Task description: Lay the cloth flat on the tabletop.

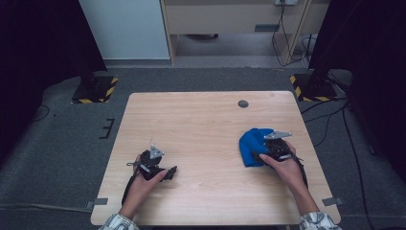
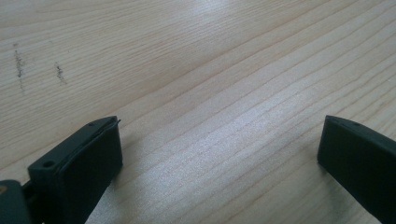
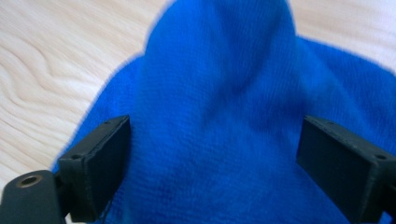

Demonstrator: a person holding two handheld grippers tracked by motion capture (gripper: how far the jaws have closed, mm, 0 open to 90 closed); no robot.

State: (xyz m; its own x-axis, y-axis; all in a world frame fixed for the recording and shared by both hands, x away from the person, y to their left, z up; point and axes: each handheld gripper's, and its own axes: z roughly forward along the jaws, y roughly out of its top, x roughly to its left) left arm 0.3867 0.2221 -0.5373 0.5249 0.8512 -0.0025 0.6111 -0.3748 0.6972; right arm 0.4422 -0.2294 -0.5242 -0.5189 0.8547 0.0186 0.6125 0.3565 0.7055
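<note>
Clearly the blue cloth (image 1: 253,145) on the right side of the table (image 1: 206,124) is a soft knitted thing, light and limp, so I judge it will sag and fold when I lift it and cannot break. My right claw (image 3: 212,163) stands spread with the raised fabric between its jaws, and pinching this thick hump should hold better than a thin edge. My left claw (image 2: 219,158) is spread too, over bare wood, well apart from the cloth.

My left hand-held gripper (image 2: 219,154): jaws spread wide apart, nothing between them.
Worktop (image 2: 196,70): I see pale wood grain running diagonally under the jaws.
Marks (image 2: 19,65): two faint dark scuffs, upper left.
</note>
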